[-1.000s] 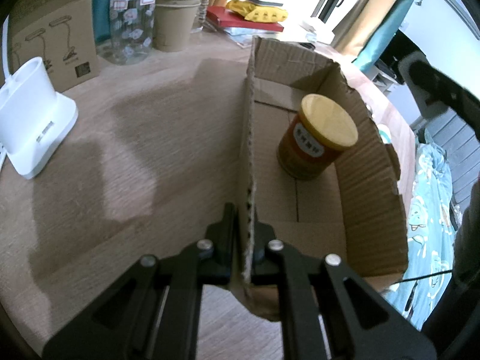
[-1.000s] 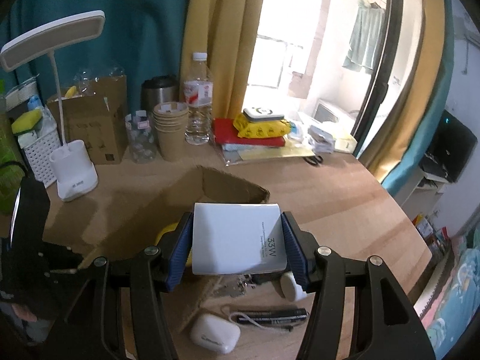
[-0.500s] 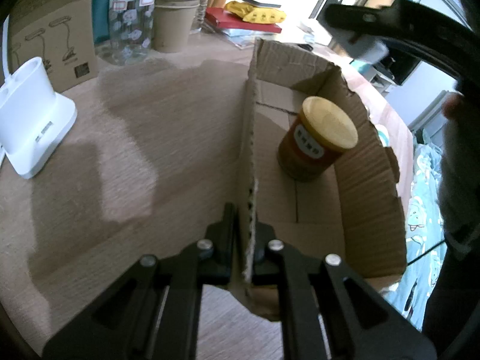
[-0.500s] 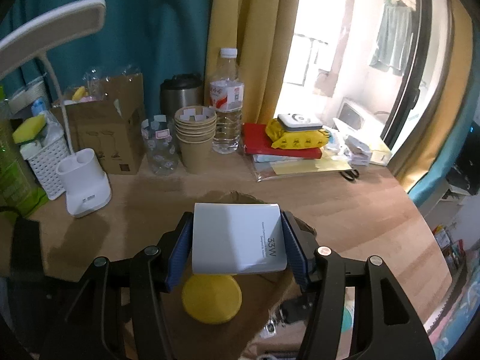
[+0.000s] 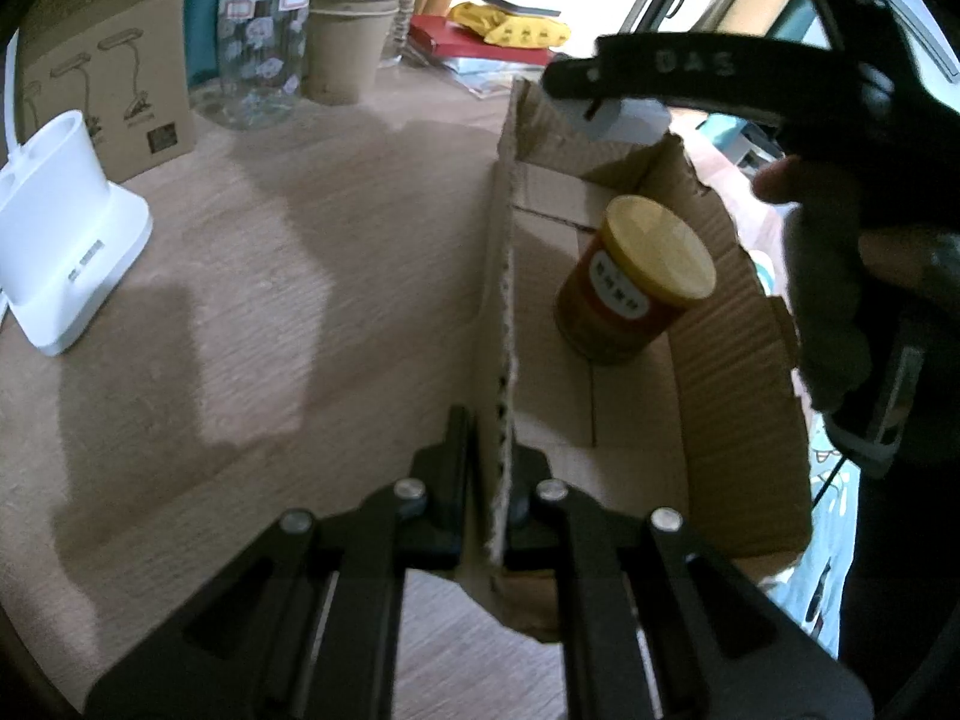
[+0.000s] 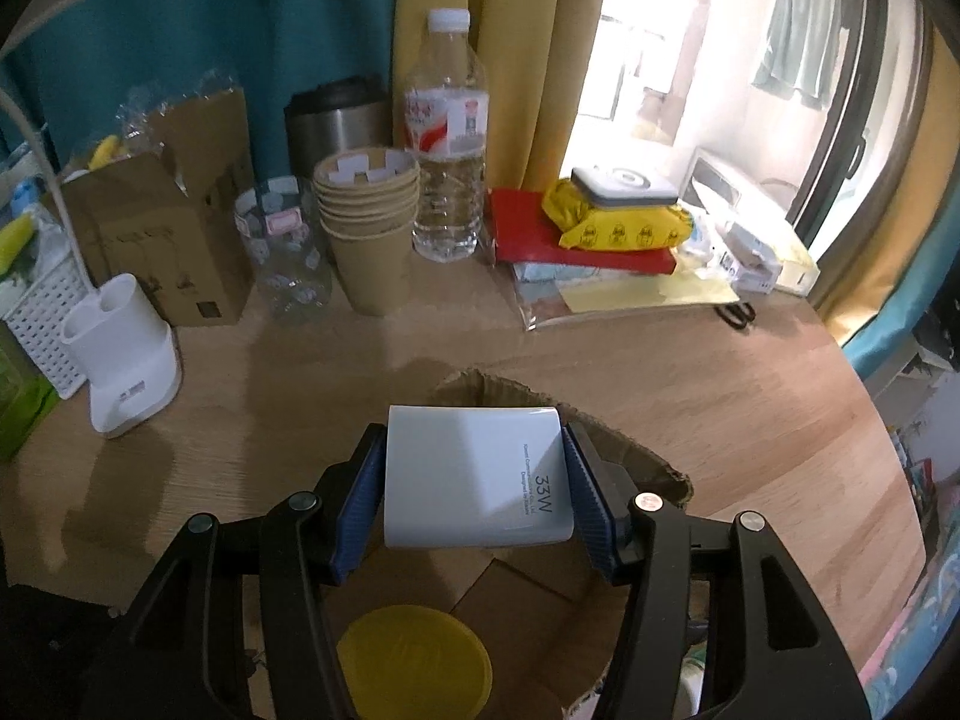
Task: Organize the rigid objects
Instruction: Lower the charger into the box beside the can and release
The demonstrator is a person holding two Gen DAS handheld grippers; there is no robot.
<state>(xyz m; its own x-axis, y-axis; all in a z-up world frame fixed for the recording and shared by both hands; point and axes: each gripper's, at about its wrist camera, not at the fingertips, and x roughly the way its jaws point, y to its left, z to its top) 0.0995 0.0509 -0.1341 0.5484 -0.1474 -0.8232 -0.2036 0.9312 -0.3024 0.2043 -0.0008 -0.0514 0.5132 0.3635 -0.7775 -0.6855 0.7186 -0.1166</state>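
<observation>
An open cardboard box [image 5: 738, 396] lies on the wooden table. My left gripper [image 5: 499, 468] is shut on the box's left wall and holds it. A red can with a yellow lid [image 5: 636, 282] stands inside the box; its lid also shows in the right wrist view [image 6: 414, 660]. My right gripper [image 6: 477, 480] is shut on a white 33W charger [image 6: 474, 474] and holds it above the far part of the box [image 6: 606, 456]. In the left wrist view the right gripper [image 5: 600, 96] and charger [image 5: 624, 117] hang over the box's far wall.
A white lamp base [image 6: 120, 360], a brown carton [image 6: 156, 246], a glass jar [image 6: 282, 252], stacked paper cups [image 6: 369, 228], a water bottle [image 6: 450, 144], a steel tumbler [image 6: 333, 120] and books with a yellow packet [image 6: 606, 222] line the table's far side. Scissors [image 6: 735, 312] lie at right.
My right gripper has moved forward with the charger, from beside the box to above it, over the can. My left gripper has kept its hold on the box wall.
</observation>
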